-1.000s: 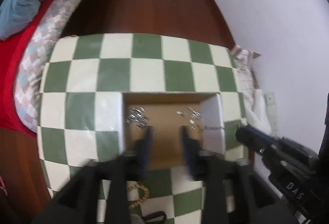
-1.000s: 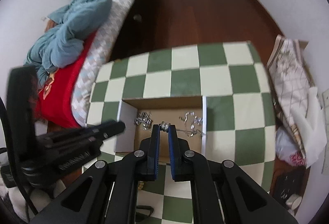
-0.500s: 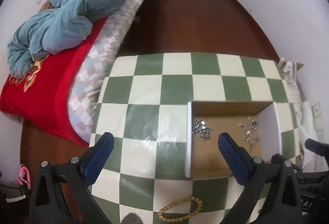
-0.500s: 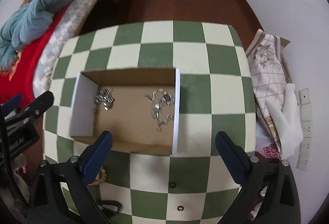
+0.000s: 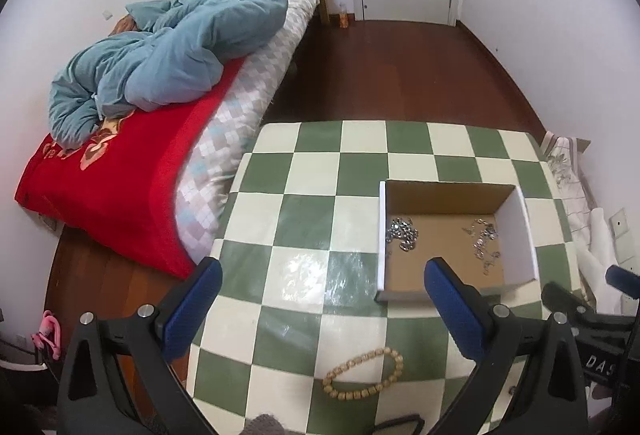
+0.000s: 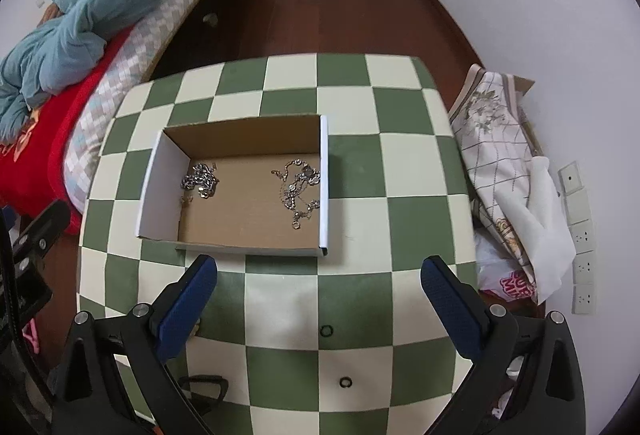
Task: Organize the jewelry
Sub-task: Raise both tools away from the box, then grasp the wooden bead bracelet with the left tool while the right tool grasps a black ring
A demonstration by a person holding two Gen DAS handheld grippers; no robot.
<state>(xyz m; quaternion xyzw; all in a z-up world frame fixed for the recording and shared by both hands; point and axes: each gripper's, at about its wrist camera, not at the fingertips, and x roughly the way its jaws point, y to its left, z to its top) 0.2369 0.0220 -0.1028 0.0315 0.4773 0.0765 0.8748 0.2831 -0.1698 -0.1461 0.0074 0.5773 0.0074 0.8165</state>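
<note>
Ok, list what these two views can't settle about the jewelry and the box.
- Silver chains in the cardboard box, right wrist view: tangled and too small to count pieces.
- Box's near corner, left wrist view: hidden behind a left gripper finger.
- Dark looped item at the table's near edge, both views: cut off by gripper frames, unidentifiable.

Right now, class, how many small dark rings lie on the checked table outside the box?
2. One ring lies on a pale square nearer the box; the other ring lies nearer the camera. More could be hidden.
</note>
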